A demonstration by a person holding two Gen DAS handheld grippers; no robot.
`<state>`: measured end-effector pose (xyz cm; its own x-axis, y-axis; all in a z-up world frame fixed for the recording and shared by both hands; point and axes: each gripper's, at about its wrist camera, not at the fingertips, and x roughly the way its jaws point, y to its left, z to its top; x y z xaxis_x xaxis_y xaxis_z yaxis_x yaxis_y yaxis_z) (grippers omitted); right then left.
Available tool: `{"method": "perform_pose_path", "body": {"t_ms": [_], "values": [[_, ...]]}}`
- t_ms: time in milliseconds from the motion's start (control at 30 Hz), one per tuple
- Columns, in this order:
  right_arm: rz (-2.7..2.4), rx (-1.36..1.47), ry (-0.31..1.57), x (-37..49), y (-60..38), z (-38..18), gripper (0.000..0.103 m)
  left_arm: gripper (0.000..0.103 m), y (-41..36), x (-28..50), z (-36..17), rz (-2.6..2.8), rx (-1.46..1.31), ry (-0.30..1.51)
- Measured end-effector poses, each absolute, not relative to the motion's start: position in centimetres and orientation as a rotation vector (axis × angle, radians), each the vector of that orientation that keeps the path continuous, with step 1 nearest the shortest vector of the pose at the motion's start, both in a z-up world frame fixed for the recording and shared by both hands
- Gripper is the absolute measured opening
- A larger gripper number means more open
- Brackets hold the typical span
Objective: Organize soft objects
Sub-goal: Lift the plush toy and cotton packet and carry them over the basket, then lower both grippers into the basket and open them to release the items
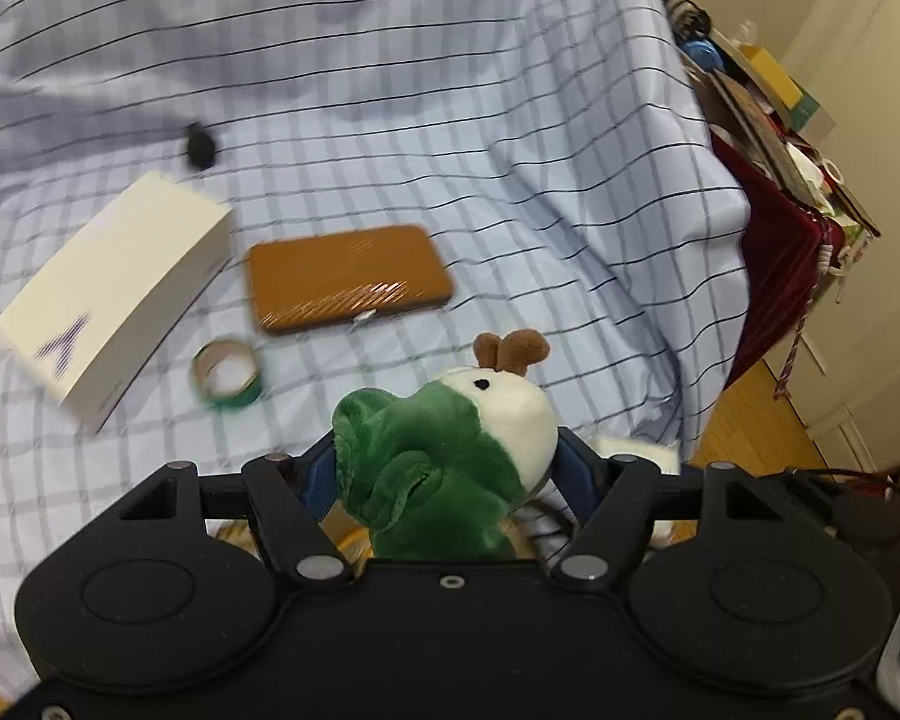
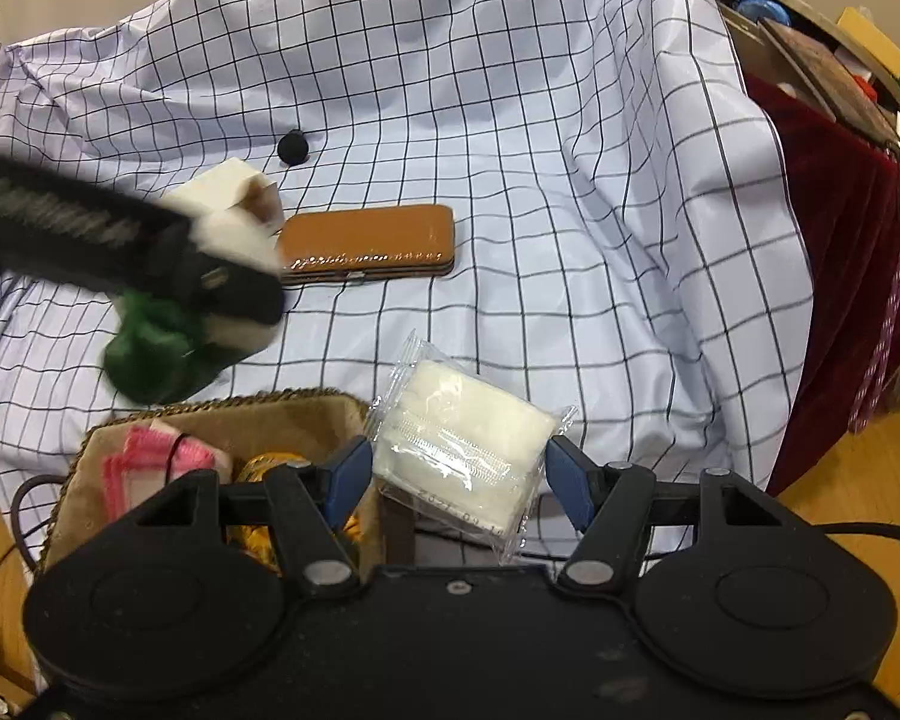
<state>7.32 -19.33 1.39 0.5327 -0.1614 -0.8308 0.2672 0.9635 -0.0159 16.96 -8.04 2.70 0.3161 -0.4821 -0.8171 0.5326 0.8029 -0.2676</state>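
Note:
My left gripper is shut on a green and white plush toy with brown antlers, held above the checked cloth. In the right wrist view the left gripper shows blurred at the left with the plush toy hanging just beyond the basket. My right gripper is shut on a white pack of soft pads in clear wrap. A brown woven basket at lower left holds a pink and white cloth and a gold item.
On the checked cloth lie a tan leather case, a white box, a green tape roll and a small black ball. A cluttered table with a dark red cover stands at the right.

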Motion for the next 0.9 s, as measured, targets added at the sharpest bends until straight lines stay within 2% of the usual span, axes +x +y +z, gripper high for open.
{"method": "perform_pose_path", "body": {"t_ms": [333,900], "values": [[-0.216,0.196,0.938,6.2,-18.9,1.9,0.063,0.066,-2.3,12.5,0.3,-0.491,0.002,1.058],[-0.035,0.173,0.992,7.0,-14.3,0.6,0.064,0.066,-0.2,9.1,-3.0,-0.364,0.016,1.118]]}}
